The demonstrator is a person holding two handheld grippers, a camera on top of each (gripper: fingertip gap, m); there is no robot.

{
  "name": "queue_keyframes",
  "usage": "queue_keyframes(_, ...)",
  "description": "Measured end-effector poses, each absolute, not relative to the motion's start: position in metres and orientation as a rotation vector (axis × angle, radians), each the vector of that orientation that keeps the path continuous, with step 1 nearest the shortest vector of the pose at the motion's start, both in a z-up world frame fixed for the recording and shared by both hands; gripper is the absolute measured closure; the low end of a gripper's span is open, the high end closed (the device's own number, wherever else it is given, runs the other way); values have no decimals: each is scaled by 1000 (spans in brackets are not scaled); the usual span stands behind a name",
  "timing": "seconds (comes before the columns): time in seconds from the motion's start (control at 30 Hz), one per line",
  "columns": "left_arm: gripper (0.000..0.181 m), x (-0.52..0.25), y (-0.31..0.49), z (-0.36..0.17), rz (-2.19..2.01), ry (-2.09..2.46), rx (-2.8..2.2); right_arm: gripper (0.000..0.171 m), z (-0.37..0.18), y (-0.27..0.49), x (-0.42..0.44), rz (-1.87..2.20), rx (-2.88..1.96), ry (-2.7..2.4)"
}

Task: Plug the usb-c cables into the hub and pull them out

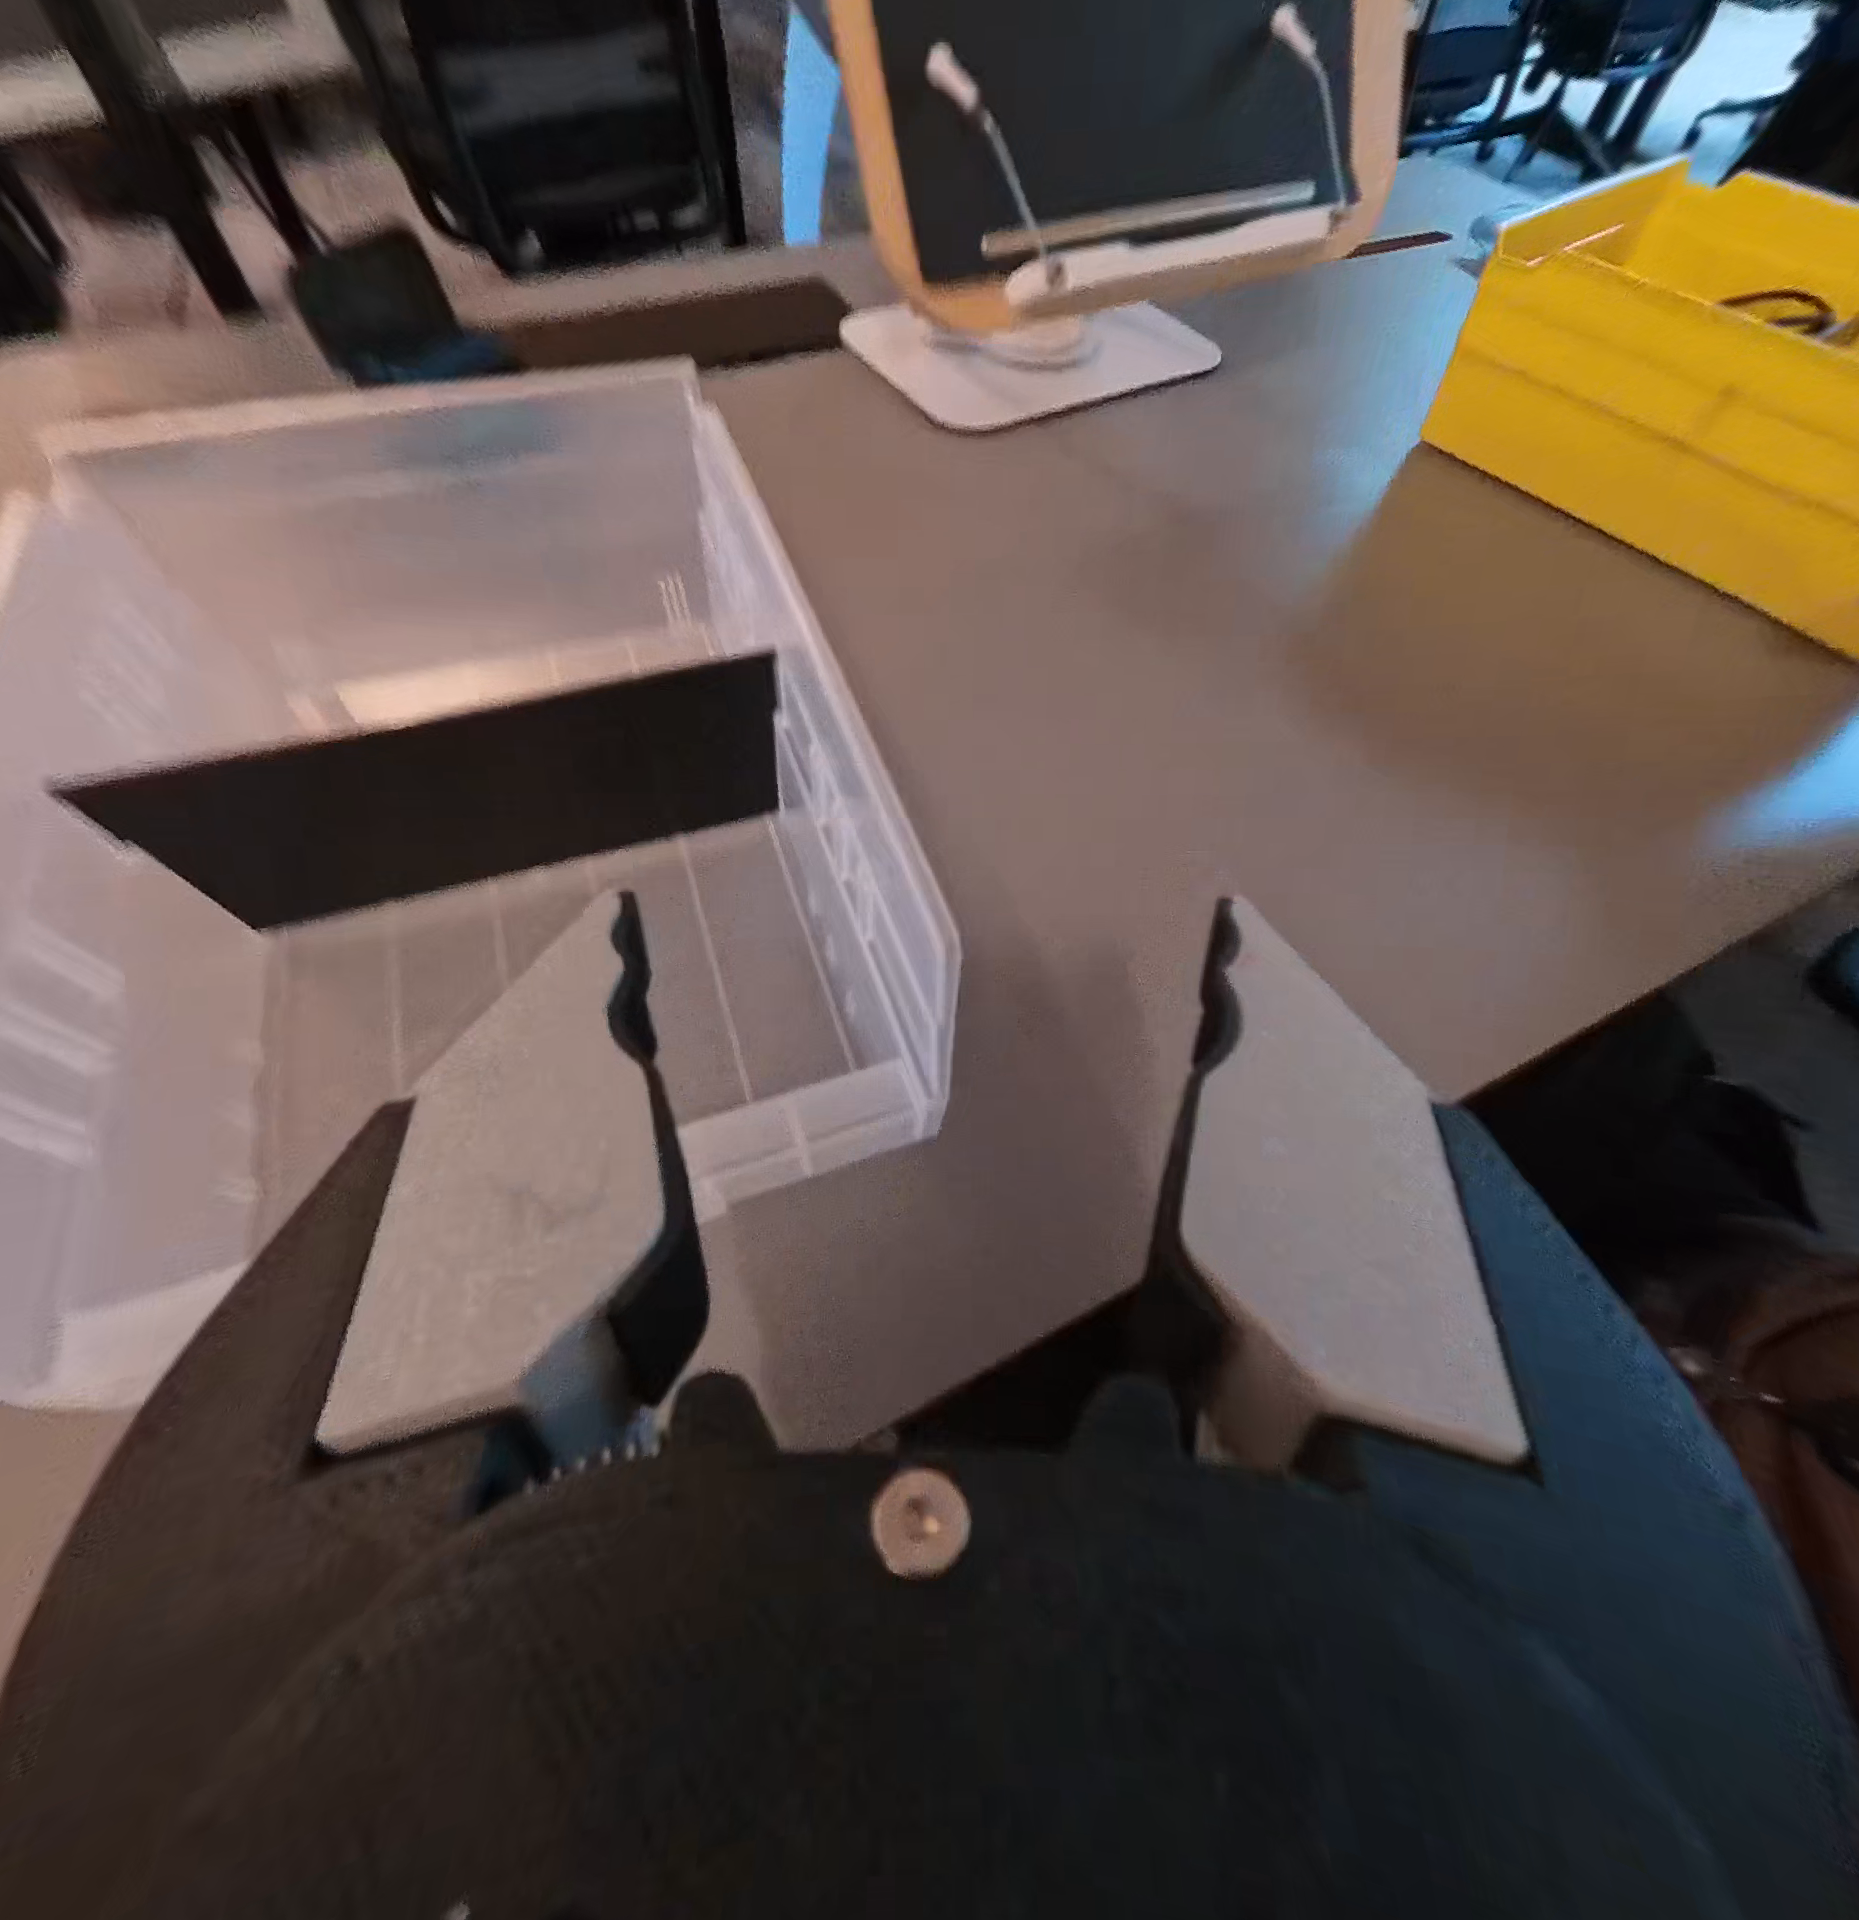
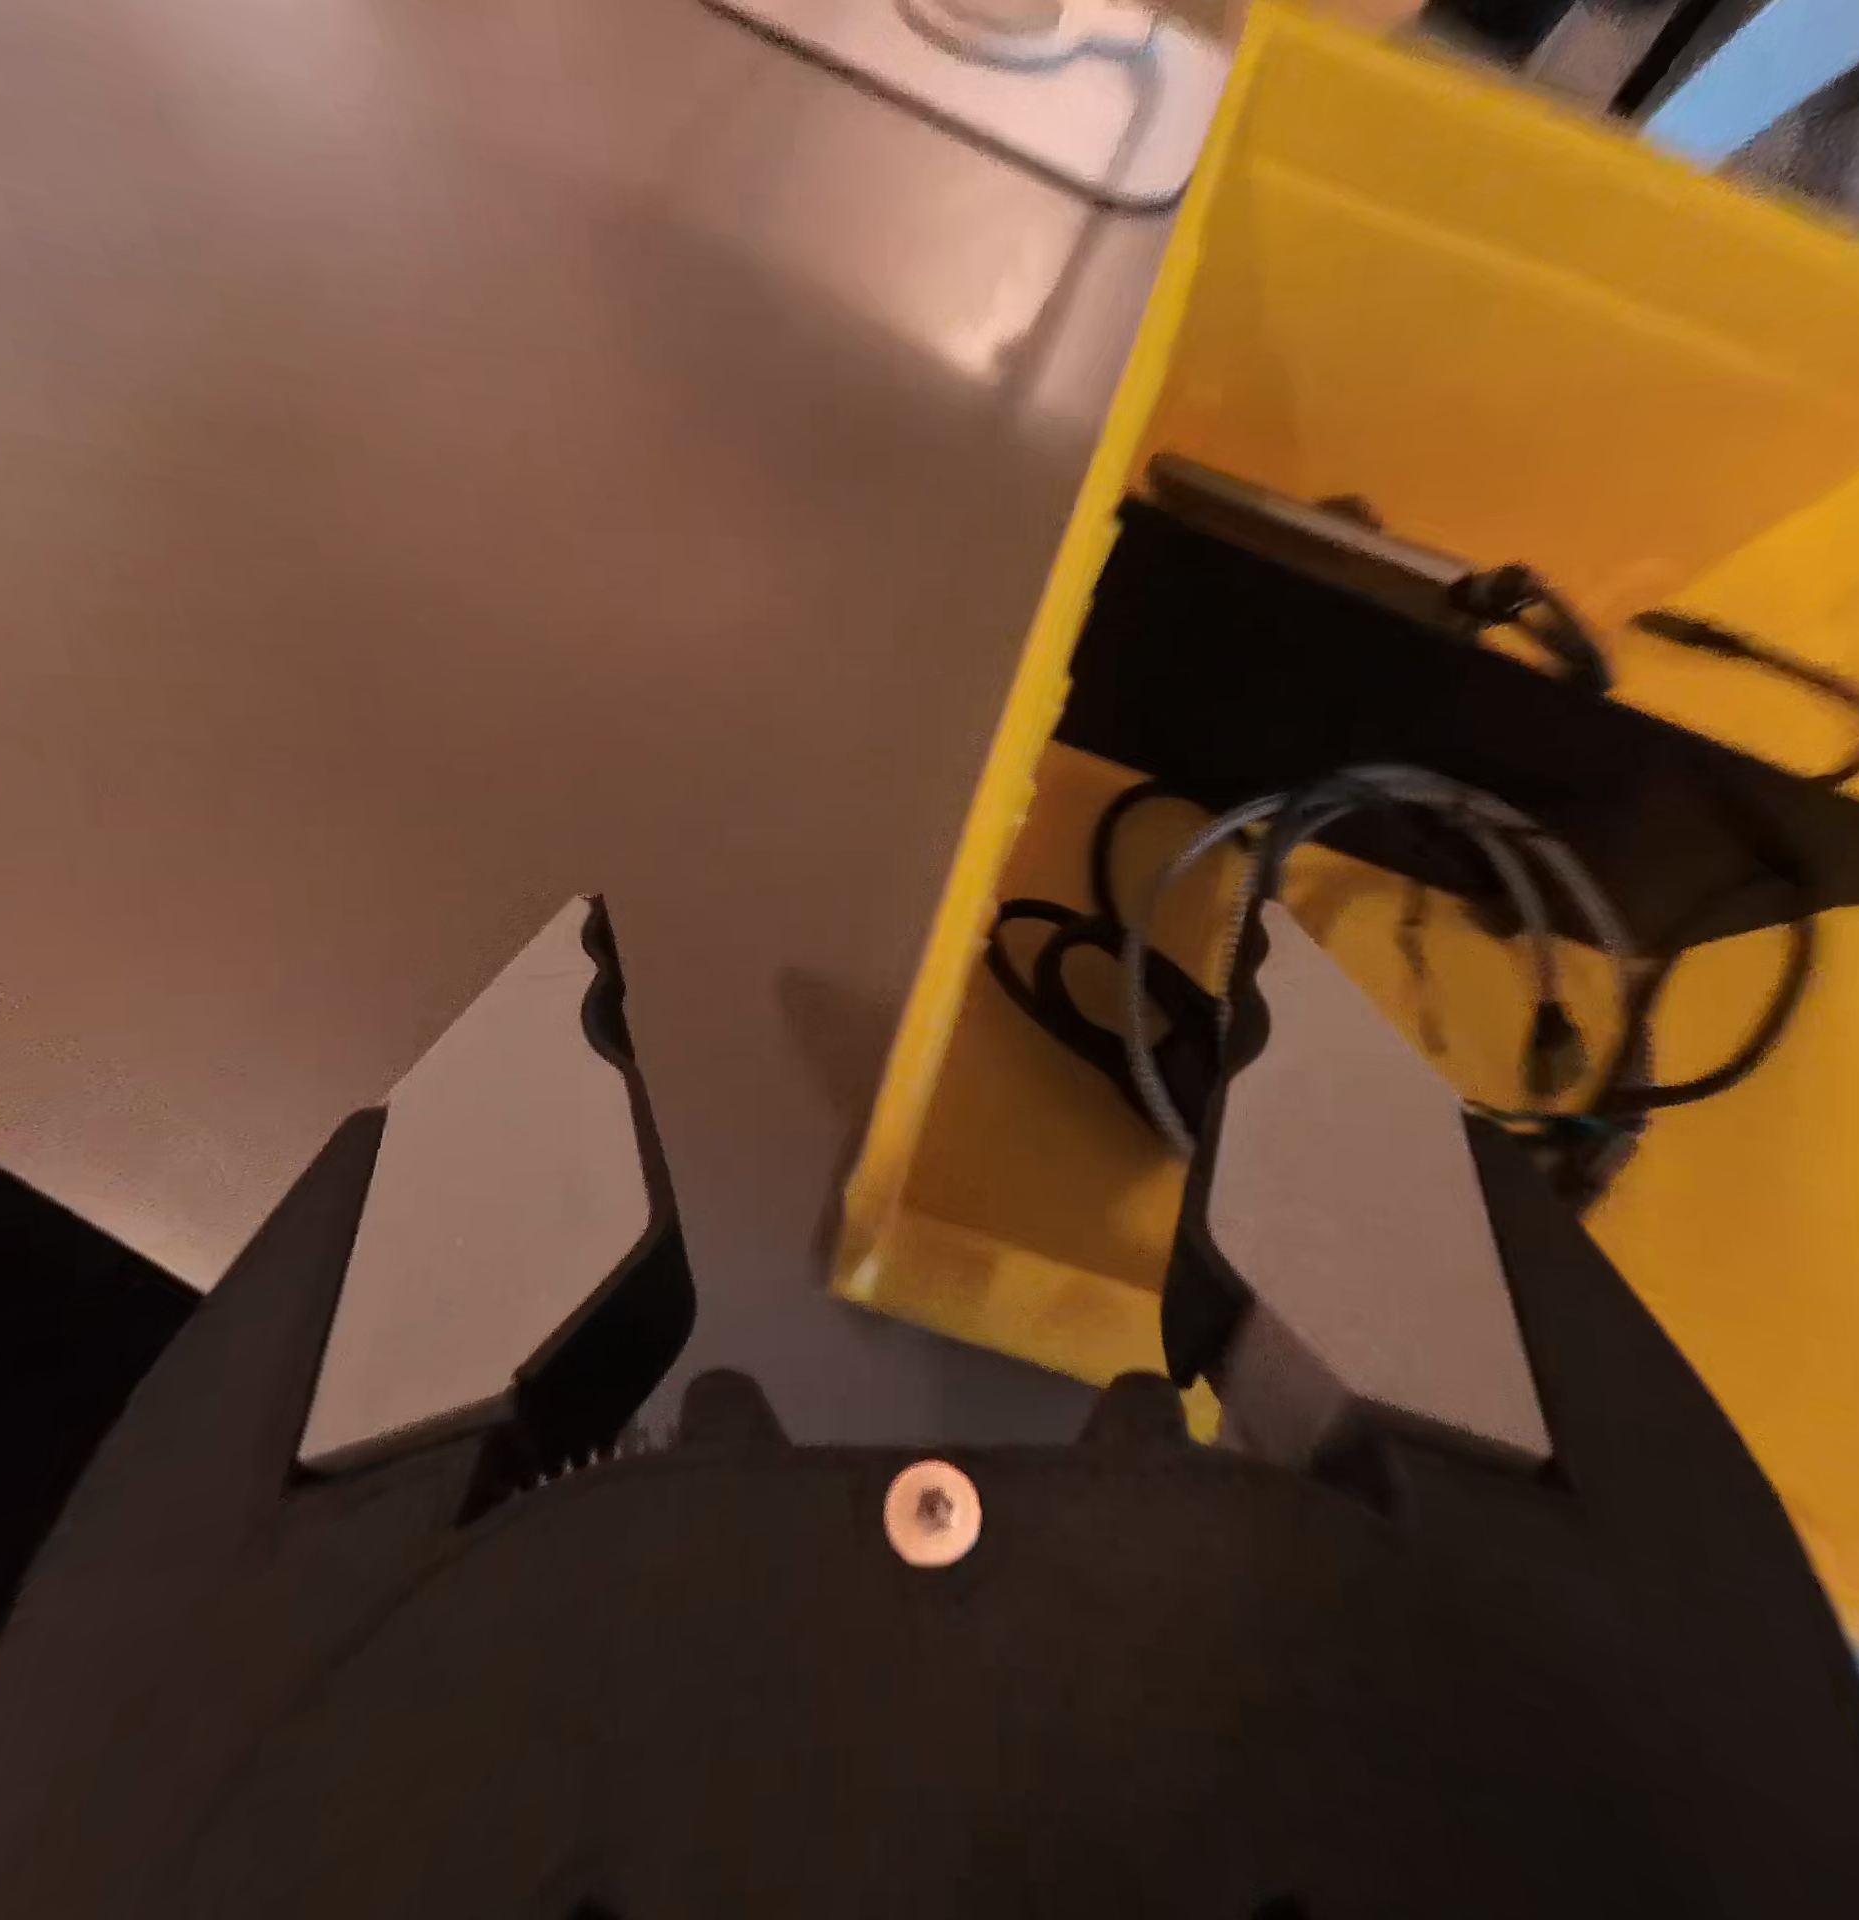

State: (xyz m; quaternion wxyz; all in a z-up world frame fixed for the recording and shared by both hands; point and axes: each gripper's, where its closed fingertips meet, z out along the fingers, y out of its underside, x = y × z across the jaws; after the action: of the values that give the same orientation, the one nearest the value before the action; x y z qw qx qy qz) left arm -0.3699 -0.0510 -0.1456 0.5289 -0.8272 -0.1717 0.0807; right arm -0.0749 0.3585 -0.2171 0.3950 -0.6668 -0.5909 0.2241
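Cables [image 2: 1372, 935] lie tangled in the yellow bin [image 2: 1018, 831] just under the right hand-held gripper [image 2: 930, 935], spread wide and empty. Left hand-held gripper [image 1: 925, 914] gapes empty above the desk [image 1: 1112, 675] beside a clear box [image 1: 831, 831]. Beyond stands a tablet stand [image 1: 1029, 353].

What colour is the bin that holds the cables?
Yellow bin; the right wrist view shows it best.

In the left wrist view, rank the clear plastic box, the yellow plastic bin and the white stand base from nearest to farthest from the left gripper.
From the left gripper:
1. Clear plastic box, just ahead on the left.
2. Yellow plastic bin, far right.
3. White stand base, far centre, roughly level with the bin; too close to call.
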Motion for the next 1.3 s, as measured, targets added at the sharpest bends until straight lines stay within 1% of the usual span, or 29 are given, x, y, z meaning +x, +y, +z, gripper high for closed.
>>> queue_keyframes(0.07, 78, -378, -45, -159, 128, -450, -1972, 70, -235, 351, -88, 607, -1755, -1541)
queue_keyframes(0.1, 82, -385, -38, -168, 142, -463, -1982, 76, -240, 350, -94, 605, -1767, -1548)
queue_keyframes(0.17, 109, -396, -25, -203, 165, -493, -2084, 89, -246, 348, -104, 586, -1767, -1573)
queue_keyframes(0.2, 123, -400, -18, -208, 207, -484, -2089, 96, -248, 346, -108, 582, -1766, -1582)
queue_keyframes(0.23, 136, -394, -13, -205, 227, -405, -2064, 106, -250, 347, -110, 540, -1754, -1581)
queue_keyframes(0.27, 150, -399, -16, -206, 296, -418, -2070, 123, -251, 351, -109, 461, -1725, -1587)
queue_keyframes(0.33, 178, -413, -37, -203, 542, -400, -2115, 131, -252, 353, -104, 361, -1665, -1610)
queue_keyframes(0.37, 178, -417, -50, -204, 606, -387, -2148, 141, -252, 353, -101, 347, -1654, -1597)
queue_keyframes(0.43, 178, -416, -69, -202, 542, -409, -2128, 153, -250, 352, -98, 347, -1636, -1568)
queue_keyframes(0.47, 179, -417, -79, -199, 498, -435, -2099, 159, -249, 350, -97, 359, -1628, -1556)
queue_keyframes(0.5, 178, -419, -89, -194, 460, -453, -2051, 160, -248, 346, -99, 383, -1619, -1555)
queue_keyframes(0.6, 179, -421, -109, -162, 322, -524, -1858, 158, -248, 317, -117, 439, -1617, -1593)
queue_keyframes(0.7, 178, -421, -117, -125, 350, -530, -1764, 145, -250, 270, -151, 461, -1614, -1667)
queue_keyframes(0.8, 179, -421, -118, -103, 405, -486, -1760, 125, -251, 202, -192, 583, -1560, -1782)
queue_keyframes(1.0, 179, -412, -116, -64, 416, -440, -1625, 113, -248, 60, -282, 752, -1347, -2013)
queue_keyframes(1.07, 179, -408, -116, -54, 433, -430, -1599, 98, -235, 12, -322, 872, -1295, -1983)
queue_keyframes(1.1, 179, -405, -117, -49, 447, -422, -1587, 95, -224, -9, -338, 920, -1274, -1956)
queue_keyframes(1.2, 179, -395, -125, -36, 496, -395, -1556, 96, -192, -54, -356, 1041, -1243, -1896)
queue_keyframes(1.3, 179, -385, -134, -24, 547, -370, -1540, 89, -166, -76, -338, 1197, -1141, -1935)
